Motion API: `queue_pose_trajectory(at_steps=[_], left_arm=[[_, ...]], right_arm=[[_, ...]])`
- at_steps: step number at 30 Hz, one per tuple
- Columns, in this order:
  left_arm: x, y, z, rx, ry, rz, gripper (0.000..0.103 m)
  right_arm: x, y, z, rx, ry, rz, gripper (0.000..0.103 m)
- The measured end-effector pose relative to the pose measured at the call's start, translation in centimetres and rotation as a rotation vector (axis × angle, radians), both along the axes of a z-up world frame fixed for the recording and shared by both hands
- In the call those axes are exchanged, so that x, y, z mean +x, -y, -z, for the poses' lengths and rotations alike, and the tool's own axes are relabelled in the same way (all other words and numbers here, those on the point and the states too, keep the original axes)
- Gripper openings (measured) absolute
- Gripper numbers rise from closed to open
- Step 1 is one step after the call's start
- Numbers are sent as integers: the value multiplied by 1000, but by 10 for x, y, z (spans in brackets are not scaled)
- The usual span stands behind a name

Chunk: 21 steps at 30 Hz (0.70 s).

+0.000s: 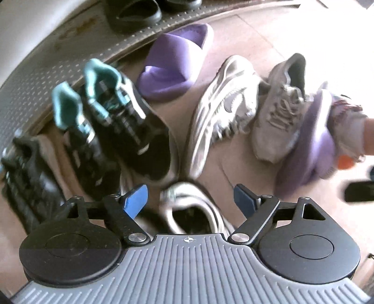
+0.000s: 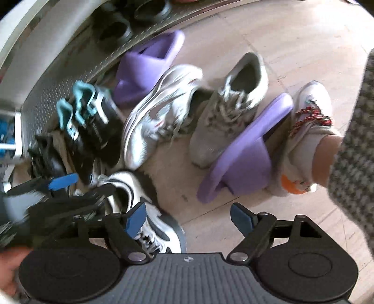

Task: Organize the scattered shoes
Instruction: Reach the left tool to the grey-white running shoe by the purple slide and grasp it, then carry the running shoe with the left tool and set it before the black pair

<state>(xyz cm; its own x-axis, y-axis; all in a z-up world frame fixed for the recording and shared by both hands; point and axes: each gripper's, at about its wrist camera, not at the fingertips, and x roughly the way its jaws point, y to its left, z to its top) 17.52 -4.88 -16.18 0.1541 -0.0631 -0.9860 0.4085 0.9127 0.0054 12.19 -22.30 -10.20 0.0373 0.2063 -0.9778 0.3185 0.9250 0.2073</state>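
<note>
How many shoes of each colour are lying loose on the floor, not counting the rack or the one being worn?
Purple slippers: 2
Grey sneakers: 2
Black-and-teal sneakers: 2
White-and-black sneaker: 1
Dark shoe, blurred, far left: 1
Total: 8

On the floor lay two purple slippers (image 2: 149,67) (image 2: 243,154), two grey-white sneakers (image 2: 159,110) (image 2: 229,112), two black-and-teal shoes (image 1: 131,131) (image 1: 81,149), one white-and-black sneaker (image 2: 140,205), and, on the far mat, two black sandals (image 2: 114,30) (image 2: 152,9).
</note>
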Motion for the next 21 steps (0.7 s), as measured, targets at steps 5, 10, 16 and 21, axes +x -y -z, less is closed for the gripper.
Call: queue_pose_trajectory(at_steps=[5,10,16,21], left_arm=[[36,29,39,6,-29,36,86],[61,62,75,94,-41,115,76],[70,63,68,53,-58,75,42],[73,51,48,-15,-70,-15,30]], right_arm=[[4,14,-6,78,-21,75,82],[7,12,-13,124,-17,81,85],[6,12,-12,142,-39,106,86],[5,8,-20,110,-1,99,86]])
